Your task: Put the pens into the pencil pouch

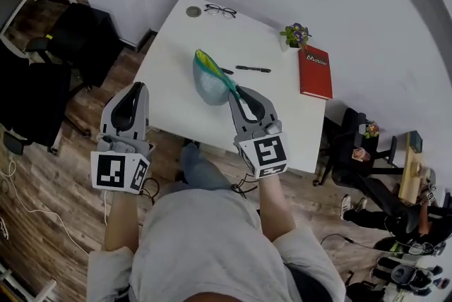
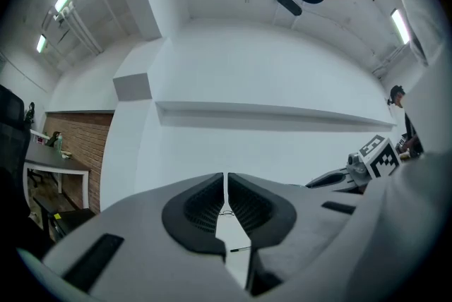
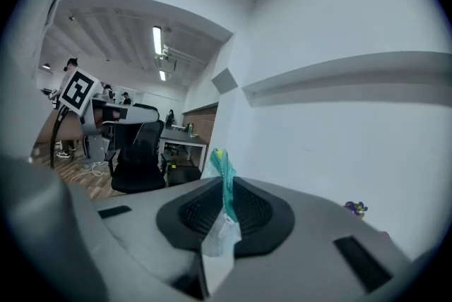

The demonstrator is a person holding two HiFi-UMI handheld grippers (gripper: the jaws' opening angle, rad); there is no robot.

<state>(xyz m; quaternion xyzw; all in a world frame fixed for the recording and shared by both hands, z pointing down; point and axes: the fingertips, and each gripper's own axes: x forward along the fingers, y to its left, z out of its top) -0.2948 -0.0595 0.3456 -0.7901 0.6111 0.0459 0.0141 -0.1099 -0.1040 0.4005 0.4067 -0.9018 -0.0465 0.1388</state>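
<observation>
Right gripper [image 1: 236, 91] is pinching the teal-and-yellow zip edge of a pale blue, soft fabric pencil pouch [image 1: 209, 82]. Its jaws are closed on that edge, and in the right gripper view the strip is standing up between the ribbed pads [image 3: 224, 180]. Gripping by the rim is likely letting the body sag below, so the mouth can face upward for loading. Whether the base is resting on the white rectangular table [image 1: 176, 110] or hanging clear cannot be told from here.

Left gripper [image 1: 138, 87] is hovering off the table's near-left edge, well apart from the pouch. Its jaws are drawn together to a hairline gap [image 2: 225, 184] and are holding nothing. It is probably waiting to do the picking.

A slim black pen [image 1: 253, 69] is lying flat on the table just beyond the pouch. The dark end of a second pen [image 1: 227, 71] is showing beside the pouch's far side, the rest hidden behind it. Both are lying outside the pouch.

No pen shape is showing through the fabric. Whether the zip is open cannot be made out.

Not in play: a red hardcover book [image 1: 315, 73] and a small potted plant [image 1: 295, 34] are sitting at the right end. Black-framed spectacles [image 1: 220, 10] are lying at the far edge.
</observation>
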